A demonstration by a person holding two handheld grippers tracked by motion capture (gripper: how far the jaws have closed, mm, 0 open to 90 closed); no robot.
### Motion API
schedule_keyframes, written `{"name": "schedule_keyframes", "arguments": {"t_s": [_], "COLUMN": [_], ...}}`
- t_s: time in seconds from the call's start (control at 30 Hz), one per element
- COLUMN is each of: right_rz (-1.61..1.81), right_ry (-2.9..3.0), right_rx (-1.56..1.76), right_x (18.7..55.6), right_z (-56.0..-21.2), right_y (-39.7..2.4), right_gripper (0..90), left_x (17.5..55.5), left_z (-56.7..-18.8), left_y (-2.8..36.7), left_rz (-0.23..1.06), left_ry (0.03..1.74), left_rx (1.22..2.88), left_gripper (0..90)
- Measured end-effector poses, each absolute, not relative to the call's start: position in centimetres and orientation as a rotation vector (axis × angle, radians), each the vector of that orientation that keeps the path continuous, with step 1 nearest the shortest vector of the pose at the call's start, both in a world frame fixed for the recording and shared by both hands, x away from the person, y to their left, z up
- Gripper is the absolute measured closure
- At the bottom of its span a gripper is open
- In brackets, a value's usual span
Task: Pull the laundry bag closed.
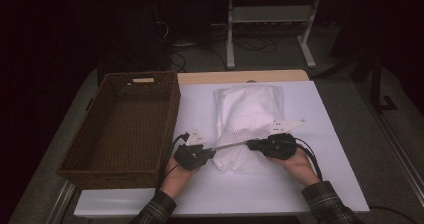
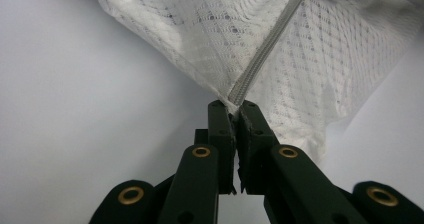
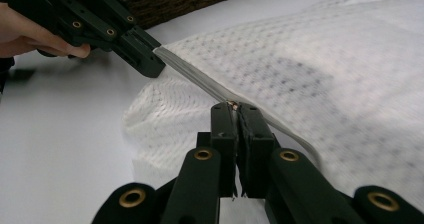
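We see a white mesh bag [image 1: 245, 154] lying on the white worktop [image 1: 330, 149], at about 5 o'clock from the brown wicker basket [image 1: 125, 124] and just in front of a folded white cloth [image 1: 248, 106] that sits at 12 o'clock from it. The bag overlaps the near edge of the cloth. A grey zipper [image 1: 232, 144] runs along the bag's top edge, pulled taut between our two tools.

Left hand-held gripper [image 1: 209, 150]: jaws together, clamped on the end of the zipper at the bag's corner; in the left gripper view [image 2: 234, 105] we see the zipper tape and mesh pinched right at the tips, the tape running away toward 1 o'clock. Left hand [image 1: 180, 171] holds it low, near the basket's front right corner.

Right hand-held gripper [image 1: 251, 144]: jaws together, clamped on the zipper further along. In the right gripper view [image 3: 235, 105] a small brassy bit shows at the tips, likely the zipper pull, too small for us to be sure. From there the zipper [image 3: 195, 79] runs toward 10 o'clock to the other tool. Right hand [image 1: 300, 166] sits at 3 o'clock of the bag.

Basket looks empty inside. Plaid sleeves [image 1: 330, 204] enter at 6 o'clock.
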State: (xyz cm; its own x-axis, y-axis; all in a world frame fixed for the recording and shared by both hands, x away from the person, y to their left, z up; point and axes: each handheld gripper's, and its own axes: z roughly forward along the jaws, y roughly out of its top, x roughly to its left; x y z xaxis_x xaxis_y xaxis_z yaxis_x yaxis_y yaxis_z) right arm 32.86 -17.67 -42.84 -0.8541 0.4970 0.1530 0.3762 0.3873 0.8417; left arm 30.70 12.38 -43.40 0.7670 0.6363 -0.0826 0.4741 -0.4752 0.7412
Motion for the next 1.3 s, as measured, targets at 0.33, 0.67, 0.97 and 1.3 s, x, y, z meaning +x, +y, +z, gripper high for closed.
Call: {"name": "schedule_keyframes", "arguments": {"t_s": [0.33,0.67,0.97,1.3], "right_rz": [1.471,1.441,1.413,1.379], "right_ry": [2.444,2.413,2.365,2.31], "right_rx": [0.873,0.919,0.982,1.071], "right_x": [32.7,32.1,31.4,30.5], "right_z": [-42.7,-42.7,-42.7,-43.0], "right_y": [-20.9,-22.7,-25.2,-28.2], "right_gripper": [86.4,86.4,86.4,86.4], "left_x": [30.8,30.8,30.9,30.9], "left_z": [-43.6,-43.5,-43.6,-43.7], "left_y": [12.5,12.5,12.5,12.5], "left_rz": [0.259,0.254,0.252,0.252], "left_ry": [0.848,0.865,0.88,0.888], "left_rx": [2.164,2.16,2.165,2.173], "left_gripper": [85.8,85.8,85.8,85.8]}}
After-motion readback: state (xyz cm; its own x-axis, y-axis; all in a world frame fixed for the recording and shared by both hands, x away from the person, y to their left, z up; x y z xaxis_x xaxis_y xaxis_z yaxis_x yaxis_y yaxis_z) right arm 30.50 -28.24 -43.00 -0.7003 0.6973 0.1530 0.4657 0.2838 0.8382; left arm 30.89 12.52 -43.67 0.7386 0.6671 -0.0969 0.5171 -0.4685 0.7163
